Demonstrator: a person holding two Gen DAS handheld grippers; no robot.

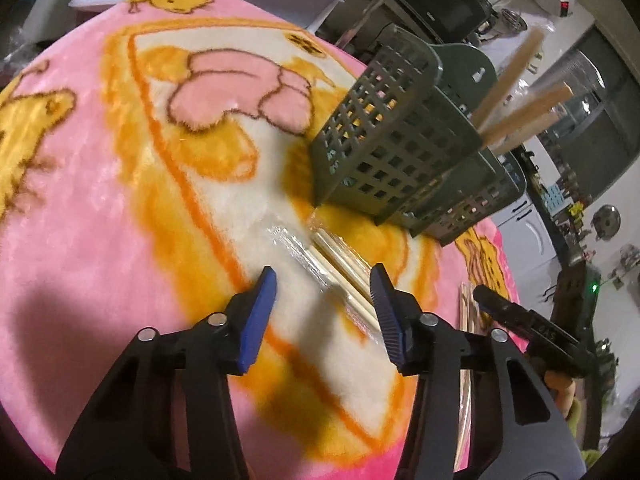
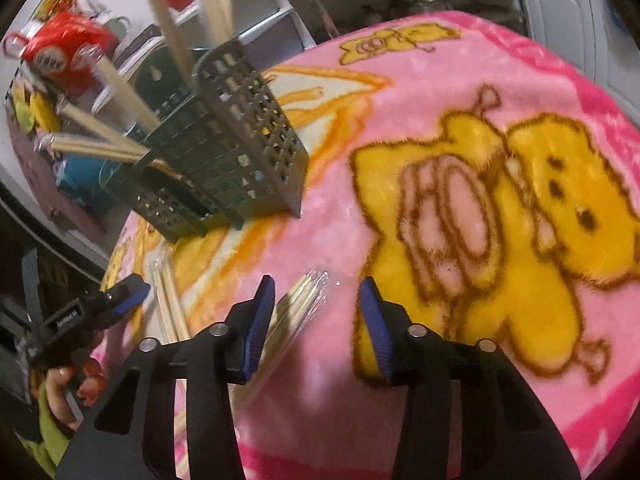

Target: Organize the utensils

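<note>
A dark green lattice utensil caddy (image 1: 384,148) stands on the pink cartoon blanket (image 1: 100,200), with wrapped wooden chopsticks (image 1: 516,92) sticking out of one compartment. It also shows in the right wrist view (image 2: 236,160). Plastic-wrapped chopstick pairs (image 1: 340,268) lie on the blanket just ahead of my left gripper (image 1: 324,284), which is open and empty above them. My right gripper (image 2: 318,296) is open and empty, with another wrapped pair (image 2: 296,304) lying by its left finger. More wrapped chopsticks (image 2: 168,300) lie further left.
The right gripper (image 1: 520,320) appears at the right in the left wrist view, and the left gripper (image 2: 96,308) at the lower left in the right wrist view. Kitchen shelves, a microwave (image 1: 436,4) and a red bag (image 2: 68,52) stand beyond the table edge.
</note>
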